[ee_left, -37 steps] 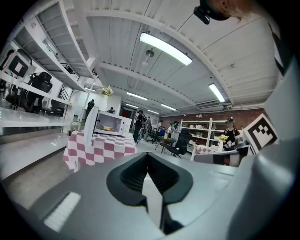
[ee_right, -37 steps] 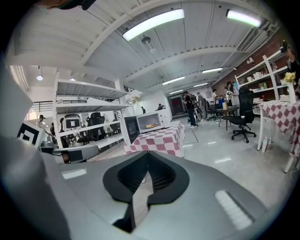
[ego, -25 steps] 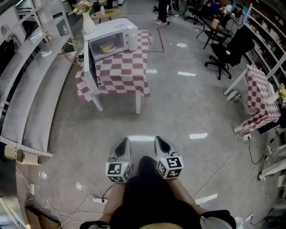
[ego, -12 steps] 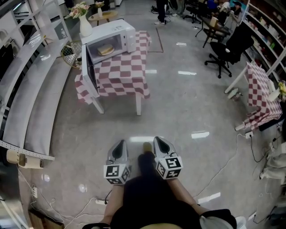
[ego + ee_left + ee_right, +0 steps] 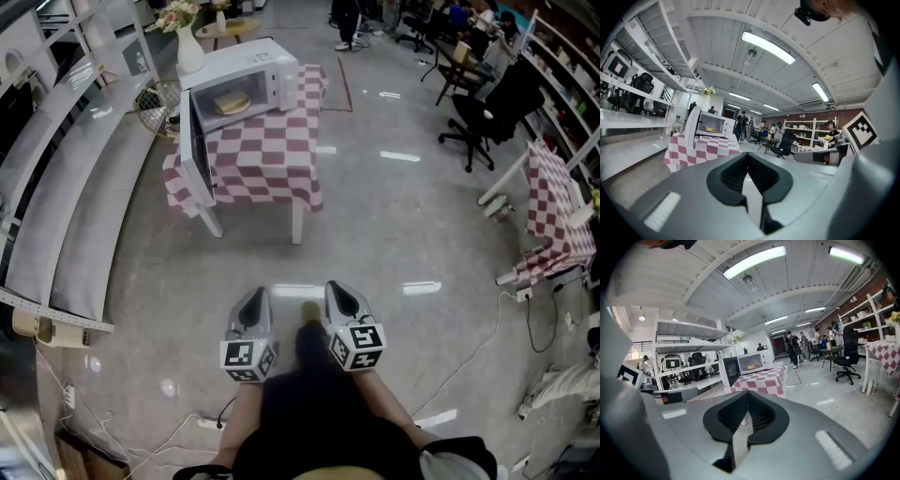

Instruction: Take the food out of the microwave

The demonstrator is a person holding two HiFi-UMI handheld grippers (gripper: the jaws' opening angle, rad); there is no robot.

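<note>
- The checkered table and open microwave had drifted slightly right at upper left; food lay inside.
- We held the left gripper and right gripper at lower centre, jaws together, empty.

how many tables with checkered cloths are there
2: one red-and-white checkered-cloth table under the white microwave at upper left, and a second checkered table at the right edge. Others may be hidden.

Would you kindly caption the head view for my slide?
Left gripper and right gripper, both shut, face the open microwave with food inside.
</note>
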